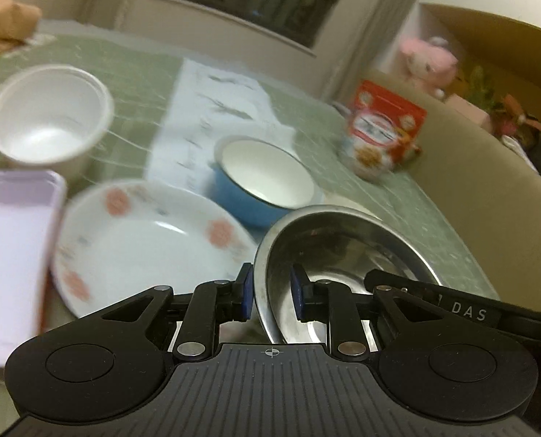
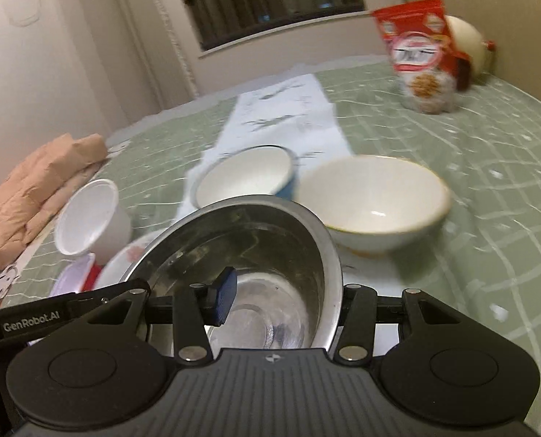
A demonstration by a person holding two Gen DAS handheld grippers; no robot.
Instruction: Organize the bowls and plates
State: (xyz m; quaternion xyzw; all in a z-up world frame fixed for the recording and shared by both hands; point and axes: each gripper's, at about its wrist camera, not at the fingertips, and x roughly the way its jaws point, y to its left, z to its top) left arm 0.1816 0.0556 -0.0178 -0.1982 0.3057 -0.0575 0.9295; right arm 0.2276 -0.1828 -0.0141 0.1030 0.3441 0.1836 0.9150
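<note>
A steel bowl [image 1: 343, 255] hangs tilted just above the green table, gripped at both sides. My left gripper [image 1: 272, 293] is shut on the steel bowl's left rim, one blue pad inside and one outside. My right gripper [image 2: 285, 296] is shut on the opposite rim of the steel bowl [image 2: 263, 240]; its outer finger is hidden behind the wall. Beyond it stand a blue bowl [image 1: 266, 174] with a white inside, a floral plate [image 1: 142, 240], a white plastic tub [image 1: 48, 116] and a cream bowl [image 2: 372, 196].
A lilac tray [image 1: 11, 255] lies left of the plate. A printed paper sheet [image 2: 285, 116] runs down the table's middle. A red snack bag [image 1: 383, 127] stands at the far right by a beige chair back [image 1: 489, 182]. Tan cloth [image 2: 33, 189] lies at the left edge.
</note>
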